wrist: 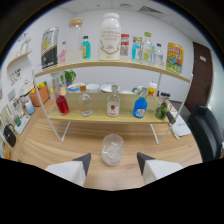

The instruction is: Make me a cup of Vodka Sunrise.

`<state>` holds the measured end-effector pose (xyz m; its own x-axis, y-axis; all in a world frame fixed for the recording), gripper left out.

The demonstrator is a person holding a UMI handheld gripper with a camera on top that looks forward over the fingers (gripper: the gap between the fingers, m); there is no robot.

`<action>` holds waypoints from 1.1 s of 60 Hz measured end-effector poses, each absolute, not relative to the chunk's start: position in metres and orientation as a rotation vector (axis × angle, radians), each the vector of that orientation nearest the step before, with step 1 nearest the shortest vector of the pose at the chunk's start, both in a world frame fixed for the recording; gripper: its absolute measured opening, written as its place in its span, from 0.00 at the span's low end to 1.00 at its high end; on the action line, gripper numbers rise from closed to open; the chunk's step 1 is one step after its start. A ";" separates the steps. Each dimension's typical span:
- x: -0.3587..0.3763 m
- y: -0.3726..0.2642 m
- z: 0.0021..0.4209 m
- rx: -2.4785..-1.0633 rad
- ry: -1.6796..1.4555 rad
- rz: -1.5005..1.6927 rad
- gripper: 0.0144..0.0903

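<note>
We see the glass [112,148], ice inside, standing on the wooden tabletop [50,145] just ahead of our claw [114,162], whose fingers are spread wide and hold nothing. Beyond, a shelf [100,118] carries a red bottle [62,102], clear bottles and a blue bottle [140,106].

A clear glass tumbler [112,148] stands on the wooden tabletop [45,145], at twelve o'clock between the open tool [114,161] fingers; behind it, a two-tier wooden shelf [112,116] carries a row of bottles.
</note>
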<state>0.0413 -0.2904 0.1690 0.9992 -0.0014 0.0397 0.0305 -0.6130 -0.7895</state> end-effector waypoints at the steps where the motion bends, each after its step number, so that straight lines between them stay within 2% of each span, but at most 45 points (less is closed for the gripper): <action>1: 0.041 -0.290 0.169 -2.229 -0.021 -0.046 0.94; 22: 0.029 -0.314 0.170 -2.228 -0.004 -0.055 0.94; 35: -0.023 -0.317 0.171 -2.175 -0.023 0.004 0.93; 50: -0.097 -0.252 0.197 -2.039 -0.013 0.088 0.94; 66: -0.128 -0.161 0.202 -1.961 0.008 0.078 0.91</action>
<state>-0.1278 -0.1611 0.2018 0.9978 0.0309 -0.0588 -0.0426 -0.3817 -0.9233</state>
